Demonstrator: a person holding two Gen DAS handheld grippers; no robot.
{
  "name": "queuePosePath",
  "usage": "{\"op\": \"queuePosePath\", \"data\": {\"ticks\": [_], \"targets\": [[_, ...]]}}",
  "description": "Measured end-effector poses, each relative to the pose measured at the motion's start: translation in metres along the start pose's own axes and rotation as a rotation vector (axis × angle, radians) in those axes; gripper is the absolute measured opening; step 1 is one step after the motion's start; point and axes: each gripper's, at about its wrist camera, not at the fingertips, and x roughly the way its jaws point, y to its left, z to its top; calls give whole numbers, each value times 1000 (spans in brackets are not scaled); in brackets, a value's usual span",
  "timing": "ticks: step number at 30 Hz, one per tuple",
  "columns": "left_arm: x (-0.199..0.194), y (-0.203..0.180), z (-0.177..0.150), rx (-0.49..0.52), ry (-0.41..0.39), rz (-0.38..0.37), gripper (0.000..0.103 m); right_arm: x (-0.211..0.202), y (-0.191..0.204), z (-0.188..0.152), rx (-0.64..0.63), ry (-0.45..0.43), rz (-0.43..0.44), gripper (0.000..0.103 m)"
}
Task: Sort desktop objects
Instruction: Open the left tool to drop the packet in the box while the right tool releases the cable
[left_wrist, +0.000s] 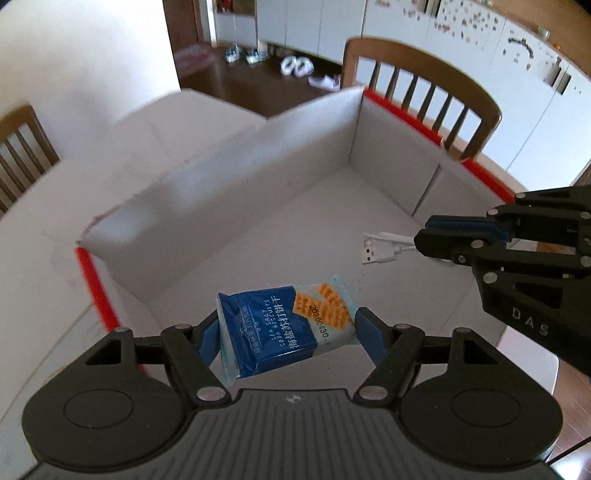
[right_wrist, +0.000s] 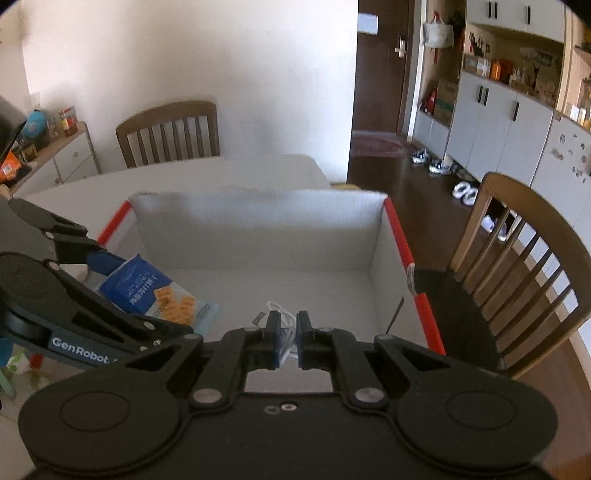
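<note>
Seen over a white bench ringed by wooden chairs: a large white cardboard box with red-taped edges, open at the top, floor bare in both views, nothing yet lying loose inside. Held above that floor, on the left side, a blue-and-white packet of soda biscuits, pinched across its width between the blue pads of the left hand-held gripper, jaws part-spread to the packet's breadth. Poised beside it, toward the right wall of the box, the right hand-held gripper, jaws pressed almost together on a coiled white USB cable, plug end poking out ahead of the fingertips. Both items inside the box outline, neither released, neither clearly resting on the bottom. Judged well into the sorting of these two things: picked up and carried over, with only the letting-go left for each. Glimpsed at the lower left edge of the right wrist view, small green and white clutter outside the box, too blurred to identify, possibly more to sort.
</note>
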Motion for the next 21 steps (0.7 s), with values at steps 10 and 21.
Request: {"op": "queuePosePath", "data": {"ticks": [10,21], "targets": [[31,-2,11,35,92,-1,74,23,1,-1,-82,91,9,7],[56,-2,16,43,172,7,75,38,-5,0,-112,174,31,7]]}}
